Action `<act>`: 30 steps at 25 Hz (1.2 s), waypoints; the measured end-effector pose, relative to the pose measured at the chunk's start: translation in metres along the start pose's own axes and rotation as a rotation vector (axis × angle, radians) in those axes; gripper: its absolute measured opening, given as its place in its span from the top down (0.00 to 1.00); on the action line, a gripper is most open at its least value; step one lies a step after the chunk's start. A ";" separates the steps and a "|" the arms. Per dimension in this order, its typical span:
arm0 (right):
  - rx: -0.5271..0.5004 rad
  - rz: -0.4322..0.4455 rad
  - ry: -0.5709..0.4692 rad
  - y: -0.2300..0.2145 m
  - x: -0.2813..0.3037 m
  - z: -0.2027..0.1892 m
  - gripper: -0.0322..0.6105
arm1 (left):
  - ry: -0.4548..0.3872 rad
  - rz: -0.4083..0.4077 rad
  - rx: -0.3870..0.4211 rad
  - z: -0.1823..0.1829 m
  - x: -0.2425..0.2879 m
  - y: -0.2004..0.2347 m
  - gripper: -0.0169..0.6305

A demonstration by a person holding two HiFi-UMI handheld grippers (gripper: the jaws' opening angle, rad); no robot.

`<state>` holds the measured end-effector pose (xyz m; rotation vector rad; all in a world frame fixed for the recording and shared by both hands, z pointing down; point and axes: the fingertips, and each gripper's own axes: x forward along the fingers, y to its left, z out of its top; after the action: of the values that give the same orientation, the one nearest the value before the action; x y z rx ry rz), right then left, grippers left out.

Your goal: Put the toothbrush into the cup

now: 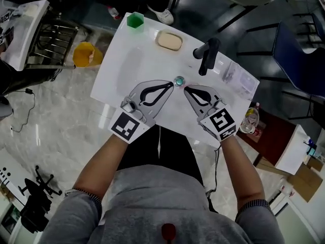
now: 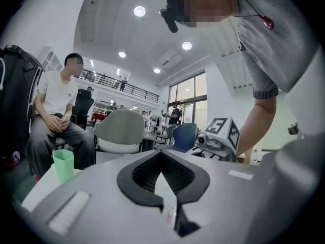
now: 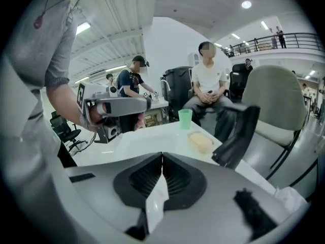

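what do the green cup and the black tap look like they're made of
The green cup is probably plastic: an even pale green, faintly see-through in the left gripper view, with flat facets and a dull sheen. The black tap has a matte black finish with no bright glints. It could be coated metal or plastic; the look doesn't settle it.

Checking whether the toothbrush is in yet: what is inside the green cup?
Nothing sticks out of the green cup; from above its inside looks plain green. Its bottom is too small to tell.
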<state>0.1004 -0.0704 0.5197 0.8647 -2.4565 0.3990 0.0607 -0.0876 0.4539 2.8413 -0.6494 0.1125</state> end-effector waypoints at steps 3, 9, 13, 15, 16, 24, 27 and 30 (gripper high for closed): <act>-0.006 0.041 0.102 -0.006 0.020 -0.035 0.93 | 0.015 0.019 -0.013 -0.020 0.010 0.012 0.96; -0.114 0.147 0.284 -0.004 0.053 -0.097 0.93 | 0.038 0.036 -0.015 -0.050 0.024 0.030 0.96; -0.171 0.202 0.351 -0.007 0.071 -0.120 0.93 | 0.039 0.026 -0.007 -0.065 0.034 0.034 0.96; -0.203 0.219 0.380 -0.007 0.079 -0.132 0.93 | 0.038 0.019 0.001 -0.072 0.037 0.034 0.96; -0.218 0.227 0.394 -0.007 0.083 -0.138 0.93 | 0.042 0.016 0.001 -0.076 0.039 0.033 0.96; -0.358 0.326 0.538 -0.002 0.107 -0.175 0.84 | 0.030 0.019 -0.005 -0.086 0.044 0.039 0.96; -0.401 0.358 0.574 0.000 0.114 -0.182 0.83 | 0.030 0.021 -0.004 -0.089 0.045 0.041 0.96; -0.452 0.385 0.608 0.000 0.120 -0.188 0.83 | 0.027 0.026 -0.005 -0.092 0.047 0.043 0.96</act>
<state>0.0871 -0.0506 0.7417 0.0542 -1.9987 0.1819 0.0815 -0.1236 0.5578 2.8222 -0.6800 0.1524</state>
